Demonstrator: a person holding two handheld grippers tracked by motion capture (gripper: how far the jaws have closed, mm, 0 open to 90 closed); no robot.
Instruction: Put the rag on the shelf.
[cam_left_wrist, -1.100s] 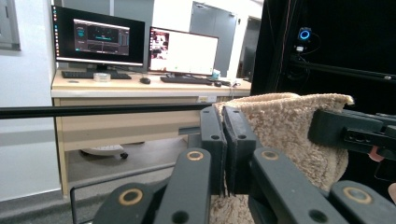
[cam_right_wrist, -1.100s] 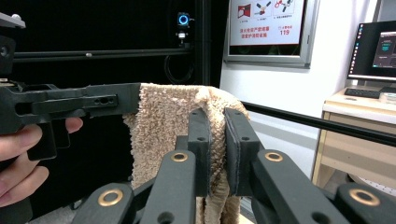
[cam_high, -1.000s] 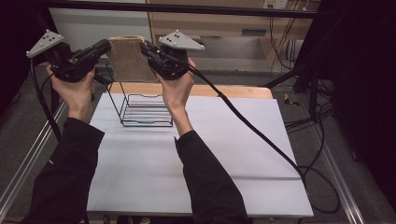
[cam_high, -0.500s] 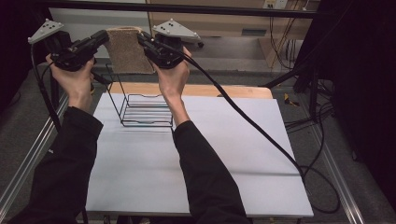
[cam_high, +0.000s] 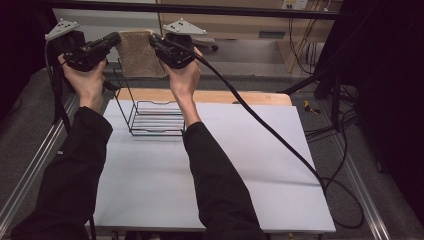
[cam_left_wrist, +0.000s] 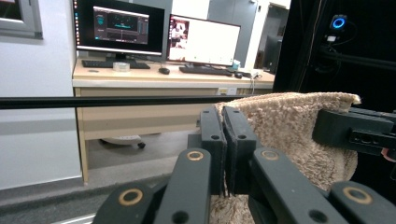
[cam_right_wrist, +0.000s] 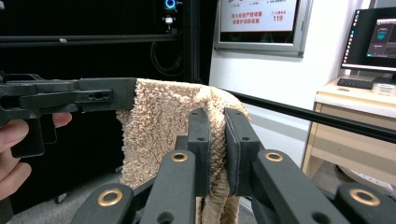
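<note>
A beige fluffy towel hangs stretched in the air between both grippers, above and behind a black wire rack. My left gripper is shut on the towel's left top corner, and my right gripper is shut on its right top corner. In the left gripper view the jaws pinch the towel edge, with the other gripper's jaw clamped farther right. In the right gripper view the jaws pinch the towel, and the left gripper holds its far corner.
The wire rack stands at the far left of the white table, in front of a wooden strip. A thick black cable trails from the right gripper across the table to the right. A black bar crosses overhead.
Both hands have carried the towel up and away from me, toward the back of the table; the grip on both corners is unchanged.
</note>
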